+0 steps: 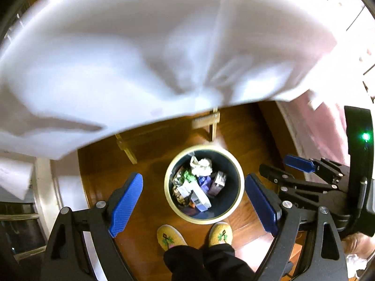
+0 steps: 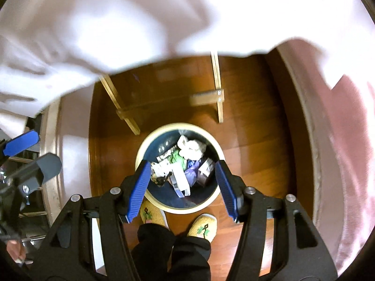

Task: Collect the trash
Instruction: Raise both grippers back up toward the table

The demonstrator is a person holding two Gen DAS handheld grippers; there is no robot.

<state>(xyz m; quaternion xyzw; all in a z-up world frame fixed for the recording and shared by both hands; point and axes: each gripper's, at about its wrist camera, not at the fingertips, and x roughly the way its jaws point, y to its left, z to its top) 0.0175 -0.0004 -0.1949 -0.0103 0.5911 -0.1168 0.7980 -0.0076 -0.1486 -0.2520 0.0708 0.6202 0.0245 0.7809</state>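
1. Plainly, the left tool (image 1: pixel 193 205) points steeply down with its blue pads (image 1: pixel 126 205) spread wide; nothing sits between them and nothing is gripped.
2. Likewise the right tool (image 2: pixel 182 188) points down, jaws parted and empty, its pads (image 2: pixel 138 190) framing the bin below without touching it.
3. From the left wrist view, the right tool (image 1: pixel 281 173) shows to the right of the bin, also holding nothing; from the right wrist view, the left tool (image 2: pixel 30 152) shows well to the left of the bin.
4. The bin (image 1: pixel 239 193), round with a pale rim and dark inside, stands on the wooden floor (image 2: pixel 253 126) straight beneath both tools, well below them.
5. Trash (image 1: pixel 199 182) lies inside the bin: crumpled white paper at the far side, green and purple wrappers and small boxes in the middle.
6. Just on the near side of the bin are the person's two yellow slippers (image 1: pixel 171 236) and dark trouser legs (image 2: pixel 173 253).
7. Beyond the bin stand light wooden legs (image 2: pixel 218 86) of some furniture.
8. A white cloth (image 1: pixel 152 53), blurred, hangs above and beyond the bin, filling the upper part of both views.
9. To the right of the bin, a pink cloth (image 2: pixel 346 145) borders the floor.
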